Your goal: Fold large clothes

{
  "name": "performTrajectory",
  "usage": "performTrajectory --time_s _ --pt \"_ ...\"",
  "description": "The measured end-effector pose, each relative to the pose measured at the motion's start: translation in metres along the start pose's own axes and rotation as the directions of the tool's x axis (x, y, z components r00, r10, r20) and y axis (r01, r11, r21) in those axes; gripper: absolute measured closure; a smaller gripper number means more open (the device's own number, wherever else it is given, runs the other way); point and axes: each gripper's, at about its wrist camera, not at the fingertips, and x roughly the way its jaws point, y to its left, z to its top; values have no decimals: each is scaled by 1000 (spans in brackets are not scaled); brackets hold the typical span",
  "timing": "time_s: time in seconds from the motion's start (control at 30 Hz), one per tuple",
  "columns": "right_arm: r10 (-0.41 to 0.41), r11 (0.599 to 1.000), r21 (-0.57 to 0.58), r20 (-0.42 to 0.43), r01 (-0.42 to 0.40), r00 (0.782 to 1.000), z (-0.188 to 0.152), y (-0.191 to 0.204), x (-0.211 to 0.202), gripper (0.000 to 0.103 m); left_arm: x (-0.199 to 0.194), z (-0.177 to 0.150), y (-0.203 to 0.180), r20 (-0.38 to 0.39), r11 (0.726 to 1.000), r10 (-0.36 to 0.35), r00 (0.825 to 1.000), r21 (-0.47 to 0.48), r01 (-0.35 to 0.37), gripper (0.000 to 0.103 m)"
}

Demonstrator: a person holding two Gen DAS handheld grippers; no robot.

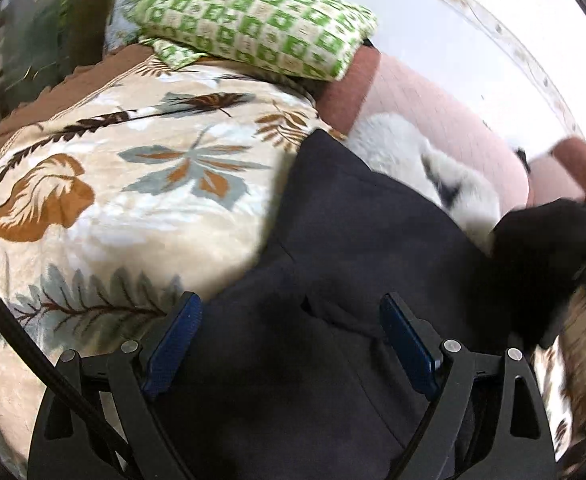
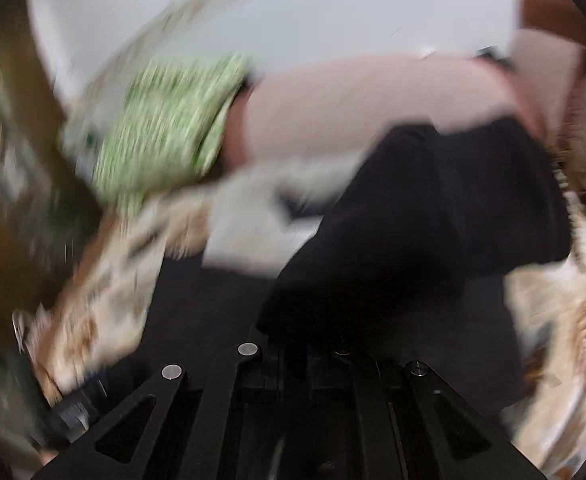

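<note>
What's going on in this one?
A person with a gripper in each hand is folding a dark garment on a leaf-print blanket. The left gripper is open above the cloth, nothing between its blue pads. The right gripper is shut on a fold of the garment; its view is badly blurred. A green checked pillow and a white furry item lie behind.

Matt dark cloth garment [image 1: 353, 232], plush leaf-print blanket [image 1: 133, 184], woven green-checked pillow [image 1: 261, 16]
</note>
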Motion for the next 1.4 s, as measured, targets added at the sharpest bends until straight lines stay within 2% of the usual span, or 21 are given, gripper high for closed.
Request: performTrajectory --time_s 0.07,0.13,0.17,0.23,0.3,0.47,0.53,0.63,0.73,0.8,0.87,0.9,0.93,0.97,1.0,1.03,1.1,1.2,1.3,1.4 --pt "-22 998 -64 -96 16 995 -28 27 38 77 -4 4 5 23 1000 20 1000 -18 -19 13" --pt "-4 995 -102 -157 -12 988 -48 43 57 60 -8 8 13 33 999 8 999 -44 -7 13" --pt "17 993 -114 -184 -38 983 -57 50 62 56 -10 10 17 35 998 -13 999 -66 15 13" --pt "33 987 -150 -201 -65 979 -71 62 59 45 -10 13 22 31 995 -40 999 -87 42 13" --pt "29 981 -184 -180 -62 983 -75 67 46 41 -9 14 22 20 993 -66 998 -95 68 13" --pt "-36 984 -174 -47 27 998 -58 56 8 40 -1 13 13 -7 990 -108 994 -88 107 13" --pt "-48 988 -150 -33 42 998 -51 54 6 40 4 14 11 -14 986 -138 990 -99 136 13" --pt "-52 996 -78 -43 48 998 -50 53 11 40 16 22 1 -26 970 -220 975 -113 216 13" --pt "-66 997 -31 -64 65 996 -54 50 13 40 34 27 -24 -59 949 -313 948 -64 310 13" --pt "-78 997 -25 -66 76 995 -59 46 8 40 44 23 -39 -88 940 -342 936 -46 339 13" --pt "-94 996 -11 -60 94 994 -69 35 -7 40 55 18 -60 -119 934 -356 927 -2 358 22" --pt "-99 995 0 -58 99 993 -72 31 -13 40 62 15 -73 -148 931 -355 923 37 363 46" --pt "-108 994 17 -58 109 992 -77 24 -21 40 70 11 -83 -183 934 -333 925 74 350 78" --pt "-118 992 38 -61 121 991 -83 16 -30 40 78 6 -92 -216 934 -312 925 107 340 86" --pt "-126 990 56 -65 130 990 -87 11 -35 40 80 3 -96 -217 938 -297 930 118 327 86" --pt "-137 987 78 -71 143 988 -92 5 -40 40 76 2 -97 -191 946 -273 943 123 299 87" --pt "-155 980 110 -79 163 985 -98 -4 -49 40 63 7 -94 -155 955 -257 954 110 276 88" --pt "-177 973 139 -70 185 982 -102 -14 -59 40 38 20 -77 -96 955 -282 955 69 289 88" --pt "-173 969 167 -58 180 983 -97 -18 -59 40 27 27 -64 -50 969 -234 971 69 237 88" --pt "-184 971 146 -63 191 981 -89 -15 -44 40 43 24 -54 -101 974 -222 970 27 225 88"
